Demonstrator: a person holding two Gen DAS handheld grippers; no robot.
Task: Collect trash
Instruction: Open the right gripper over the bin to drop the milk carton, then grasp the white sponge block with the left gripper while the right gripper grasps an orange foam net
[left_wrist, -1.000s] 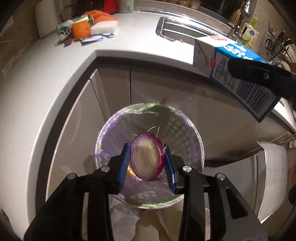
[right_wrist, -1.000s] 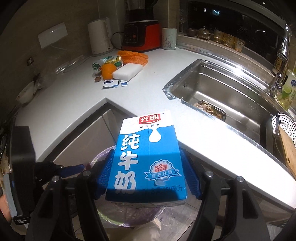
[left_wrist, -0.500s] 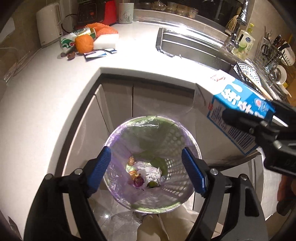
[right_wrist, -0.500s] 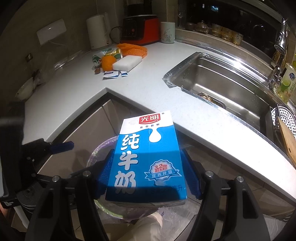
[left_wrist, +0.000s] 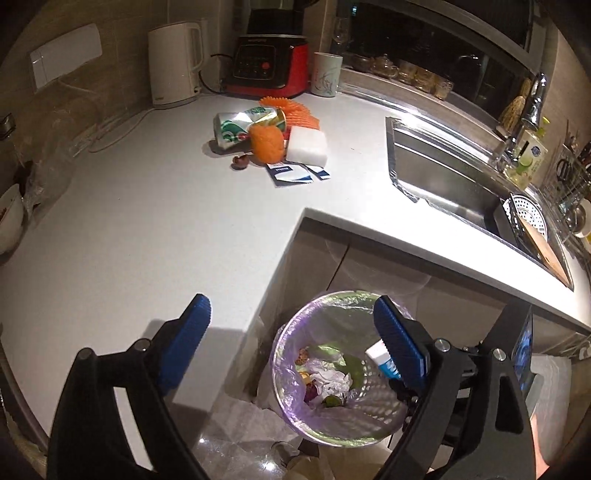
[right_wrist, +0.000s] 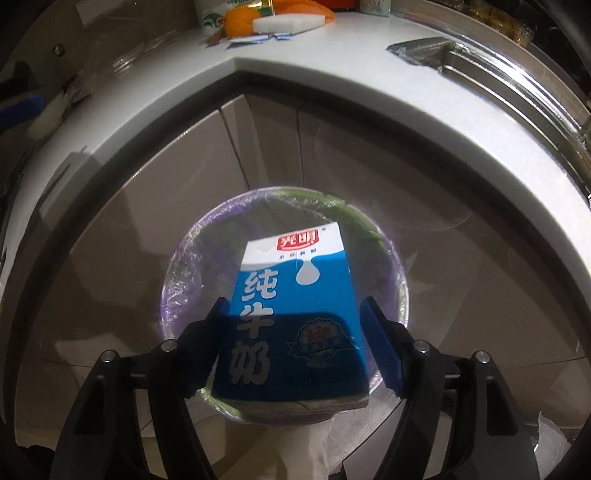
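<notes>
Now the milk carton (right_wrist: 295, 317) hangs over the bin (right_wrist: 177, 291).

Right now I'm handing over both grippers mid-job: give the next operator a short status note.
Left gripper: open, empty, jaws just opened; it sits over the counter edge beside the bin.
Right gripper: jaws just opened around the milk carton, a gap shows on the right pad, carton tilted over the bin mouth.
Done: onion piece lies in the bin with paper and scraps.
Left: confirm the carton drops in, then fetch the can, orange peel, sachets and small brown scrap from the counter.
</notes>
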